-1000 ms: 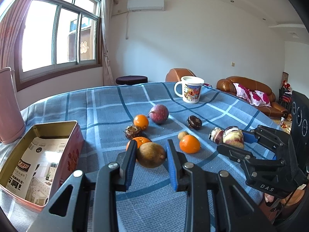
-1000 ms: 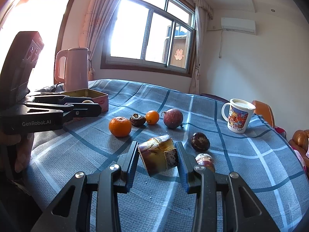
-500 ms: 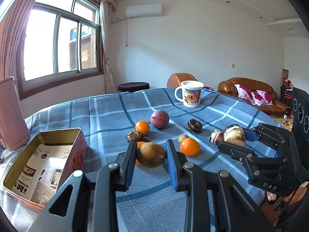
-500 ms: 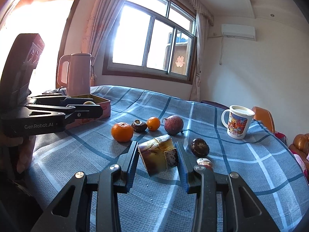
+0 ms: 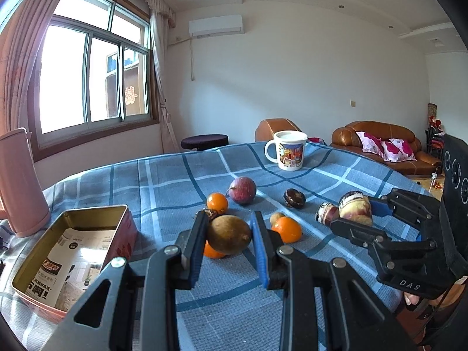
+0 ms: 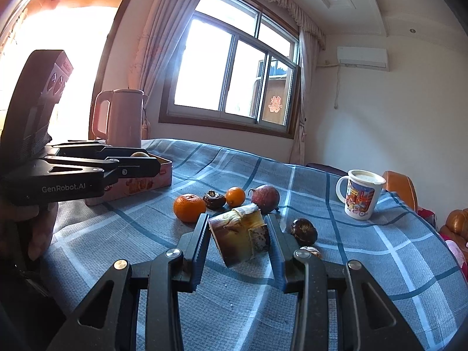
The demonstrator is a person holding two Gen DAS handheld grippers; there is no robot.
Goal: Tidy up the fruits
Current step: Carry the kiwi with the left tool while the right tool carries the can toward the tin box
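Note:
My left gripper (image 5: 229,222) is shut on a brown oval fruit (image 5: 229,235), held just above the blue checked tablecloth (image 5: 163,181). An open gold tin box (image 5: 93,209) lined with printed paper sits to its left. My right gripper (image 6: 237,225) is shut on a short piece of sugarcane (image 6: 239,235), also off the cloth. On the table lie oranges (image 5: 217,201) (image 5: 286,228), a purple-red fruit (image 5: 242,194), a dark wrinkled fruit (image 5: 294,198) and a second cane piece (image 5: 326,216). In the left wrist view the right gripper (image 5: 355,213) shows at the right.
A white printed mug (image 5: 288,150) stands at the far side of the table. A pink kettle (image 5: 17,181) stands behind the tin at the left edge. A hand (image 6: 38,228) holds the left gripper (image 6: 152,161) near the tin. Sofas lie beyond the table.
Both grippers have tipped upward a little, each keeping hold of its fruit. Nothing on the table has moved.

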